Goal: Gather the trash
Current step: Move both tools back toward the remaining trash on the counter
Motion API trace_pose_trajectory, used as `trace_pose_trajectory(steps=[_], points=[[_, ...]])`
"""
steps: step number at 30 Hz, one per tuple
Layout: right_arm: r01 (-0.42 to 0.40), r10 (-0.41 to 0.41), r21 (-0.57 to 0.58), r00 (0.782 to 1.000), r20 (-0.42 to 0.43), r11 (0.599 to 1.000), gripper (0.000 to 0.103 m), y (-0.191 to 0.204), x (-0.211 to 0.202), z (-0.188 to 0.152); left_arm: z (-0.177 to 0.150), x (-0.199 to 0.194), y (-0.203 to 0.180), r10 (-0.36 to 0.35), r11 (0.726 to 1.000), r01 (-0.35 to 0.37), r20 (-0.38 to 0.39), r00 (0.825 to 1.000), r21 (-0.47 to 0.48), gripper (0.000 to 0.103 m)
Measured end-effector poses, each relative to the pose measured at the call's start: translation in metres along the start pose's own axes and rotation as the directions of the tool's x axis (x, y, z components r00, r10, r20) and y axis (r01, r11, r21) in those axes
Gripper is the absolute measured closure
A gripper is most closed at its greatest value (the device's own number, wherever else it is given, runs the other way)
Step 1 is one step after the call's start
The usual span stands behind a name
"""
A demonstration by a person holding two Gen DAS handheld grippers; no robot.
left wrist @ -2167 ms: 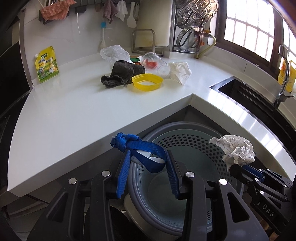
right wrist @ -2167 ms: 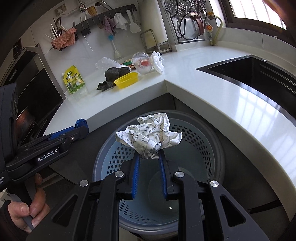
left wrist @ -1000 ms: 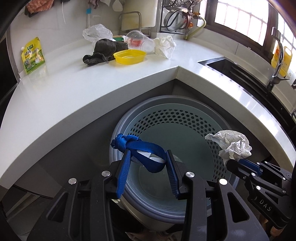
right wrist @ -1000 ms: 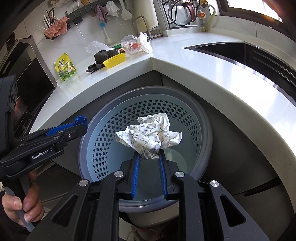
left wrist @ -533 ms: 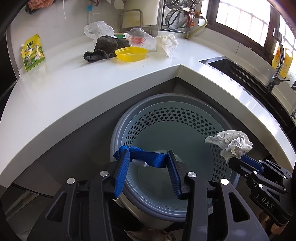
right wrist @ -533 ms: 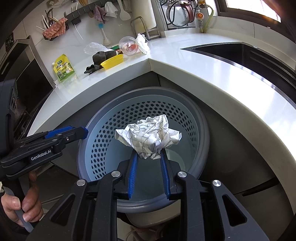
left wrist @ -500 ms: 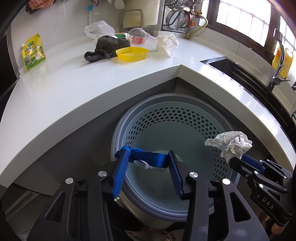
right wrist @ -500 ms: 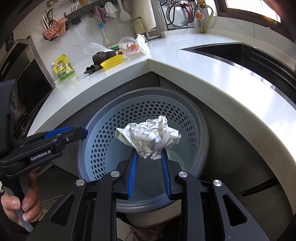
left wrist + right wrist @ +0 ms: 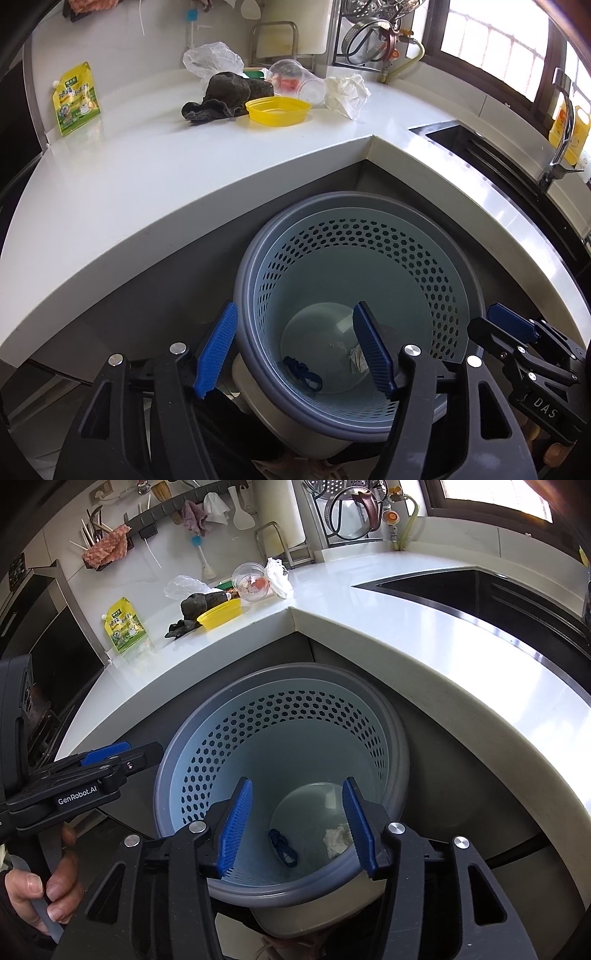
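A grey-blue perforated trash basket point(image 9: 458, 295) point(image 9: 207, 746) stands on the floor below the counter corner. A blue strap point(image 9: 302, 373) point(image 9: 282, 843) and a crumpled checked paper point(image 9: 357, 357) point(image 9: 337, 837) lie at its bottom. My left gripper point(image 9: 295, 349) is open and empty over the basket's near rim. My right gripper point(image 9: 297, 821) is open and empty above the basket mouth. More trash sits at the back of the white counter point(image 9: 147, 177): a yellow lid point(image 9: 277, 110), a dark rag point(image 9: 221, 96), a clear plastic cup point(image 9: 297, 81), a white crumpled tissue point(image 9: 347, 94) and a plastic bag point(image 9: 212, 61).
A green-yellow pouch point(image 9: 75, 98) leans on the back wall at the left. A sink point(image 9: 491, 155) with a tap point(image 9: 557, 147) is set in the counter at the right. A dish rack point(image 9: 373, 29) stands in the corner. The stove area point(image 9: 40, 657) is at the far left.
Both grippers opened over the basket. The blue strap fell from my left gripper and the crumpled paper from my right; both now lie at the basket's bottom.
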State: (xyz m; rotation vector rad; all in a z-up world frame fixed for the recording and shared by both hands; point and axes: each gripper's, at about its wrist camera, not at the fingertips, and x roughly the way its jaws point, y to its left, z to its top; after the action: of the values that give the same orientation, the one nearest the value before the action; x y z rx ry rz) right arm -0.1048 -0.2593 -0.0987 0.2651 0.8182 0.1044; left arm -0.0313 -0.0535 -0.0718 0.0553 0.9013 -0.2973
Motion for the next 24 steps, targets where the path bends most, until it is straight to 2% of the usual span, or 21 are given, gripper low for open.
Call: trace_pose_trajectory(steps=[3,10,13,18,24], points=[[0.000,0.000,0.000,1.000,0.001,1.000,0.053,0.000,0.000,0.000,0.000,-0.002,0.001,0.002,1.000,-0.002,0.006,1.000,-0.006,0.032],[-0.004,0.004,0.008,1.000,0.015,1.000,0.051,0.000,-0.003,0.001,0.002,-0.008,0.007,0.015,1.000,-0.014,0.030,0.999,-0.024,0.027],[-0.001,0.000,0.007,1.000,0.031,1.000,0.045,0.002,-0.006,0.003,0.004,-0.012,0.010,0.019,0.999,-0.018,0.046,0.999,-0.033,0.023],[0.007,-0.006,-0.006,0.998,0.062,1.000,0.043,0.006,-0.011,0.011,0.011,-0.024,0.017,0.038,0.998,-0.033,0.092,0.995,-0.054,0.015],[-0.008,0.011,-0.024,0.995,0.099,1.000,0.041,0.012,-0.010,0.028,0.026,-0.035,0.026,0.074,0.995,-0.062,0.156,0.985,-0.077,0.012]])
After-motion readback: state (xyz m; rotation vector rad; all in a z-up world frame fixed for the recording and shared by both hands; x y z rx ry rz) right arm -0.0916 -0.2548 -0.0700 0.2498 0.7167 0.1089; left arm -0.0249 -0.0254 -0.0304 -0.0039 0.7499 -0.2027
